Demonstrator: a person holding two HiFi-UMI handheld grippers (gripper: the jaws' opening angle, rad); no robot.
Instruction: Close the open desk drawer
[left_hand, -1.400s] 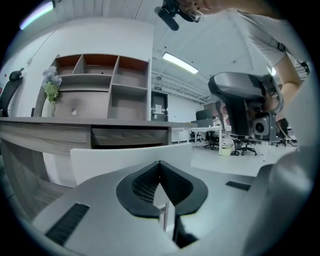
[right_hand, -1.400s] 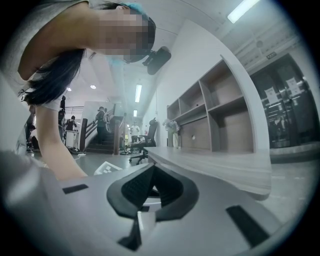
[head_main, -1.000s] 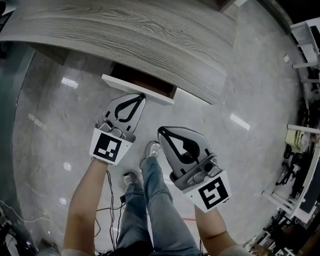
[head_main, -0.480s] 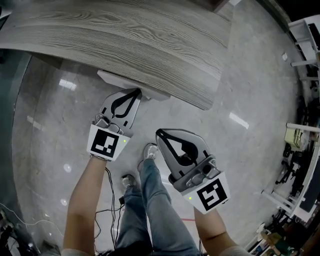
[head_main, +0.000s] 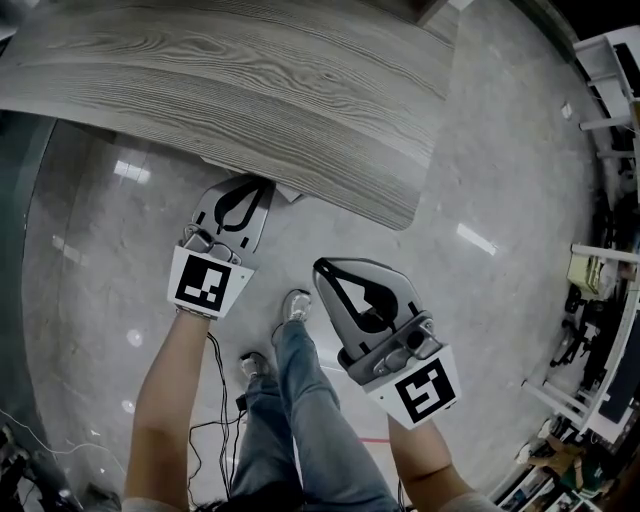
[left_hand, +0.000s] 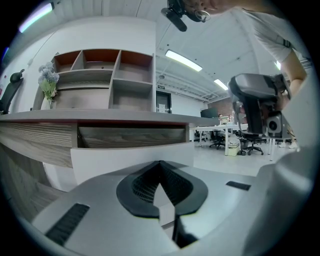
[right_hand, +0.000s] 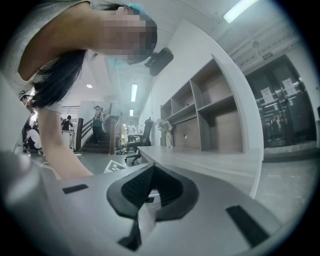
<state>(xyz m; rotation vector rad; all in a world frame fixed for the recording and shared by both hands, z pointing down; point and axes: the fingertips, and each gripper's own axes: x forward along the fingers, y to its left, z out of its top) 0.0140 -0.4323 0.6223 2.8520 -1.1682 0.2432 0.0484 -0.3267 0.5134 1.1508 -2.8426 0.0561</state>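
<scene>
Under the front edge of the desk (head_main: 250, 80), in the head view: only a thin white strip of the drawer (head_main: 287, 192) showing, by the look of it nearly home. Nosed up against that strip, the left gripper (head_main: 243, 200), jaws drawn together on nothing. Well back from the desk, over the floor, the right gripper (head_main: 325, 270), likewise closed and empty.

In the left gripper view: closed tips of the left gripper (left_hand: 160, 164) at, and seemingly touching, the white front of the drawer (left_hand: 130, 156), with a narrow gap and wood grain above it, just beneath the desk (left_hand: 100, 116) top. Long side of the drawer lying parallel to the desk edge, side to side across the frame; face turned outward toward the camera, travel straight back under the desk.

In the right gripper view: right gripper (right_hand: 150, 167) shut on air, the desk (right_hand: 200, 162) top stretching away ahead, no drawer in sight.

Judged the last stretch of the close. To finish well: press near the middle of the front, square to it and straight in under the desk, to avoid skewing; ease off at the stop rather than slam; keep the idle tool away from the desk.
</scene>
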